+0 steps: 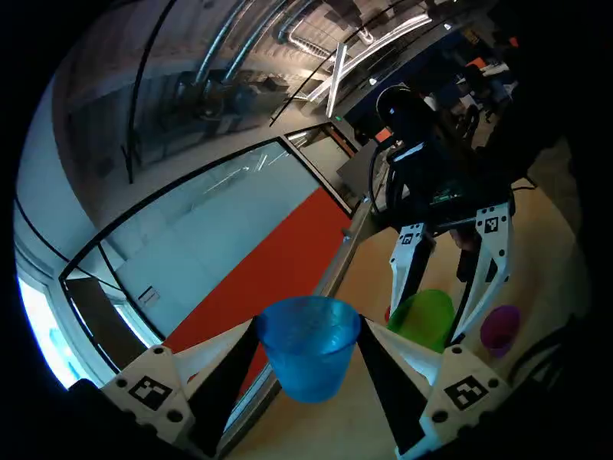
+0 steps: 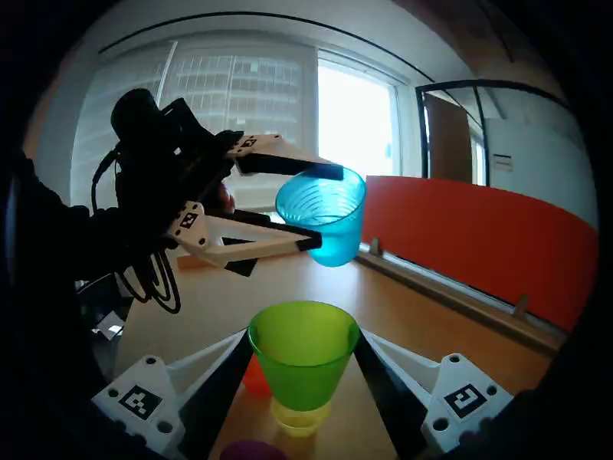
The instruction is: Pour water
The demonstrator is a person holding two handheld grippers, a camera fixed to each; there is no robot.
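**Blue cup held high over the green one, both clamped by their sides**

Blue cup (image 1: pixel 310 345) is riding between the fingers of the left gripper (image 1: pixel 309 337), which is pressing on its two sides just under the rim. It is hanging well above the table (image 2: pixel 429 307), up beside the long edge where the red panel (image 2: pixel 490 238) is running. The right gripper (image 2: pixel 303 341) is clamping the green cup (image 2: pixel 303 353) the same way, lower down and nearer the middle of the table. A yellow cup (image 2: pixel 300 418) and an orange cup (image 2: pixel 257 379) are sitting right beneath it, and a purple cup (image 1: pixel 499 328) is standing close by.

Both held cups are looking like thin, see-through plastic: tapered, smooth outside, with fine ridges ringing the inside of the blue one. Such cups are likely proving light, a little springy and slick, so a hard squeeze is risking a buckled wall and a loose one a slip. The band under the rim, where the wall is stiffest, seems the best place to grip. Whether the blue cup is carrying water is hard to tell through the tinted wall; if so, its weight is shifting as it is tipping.
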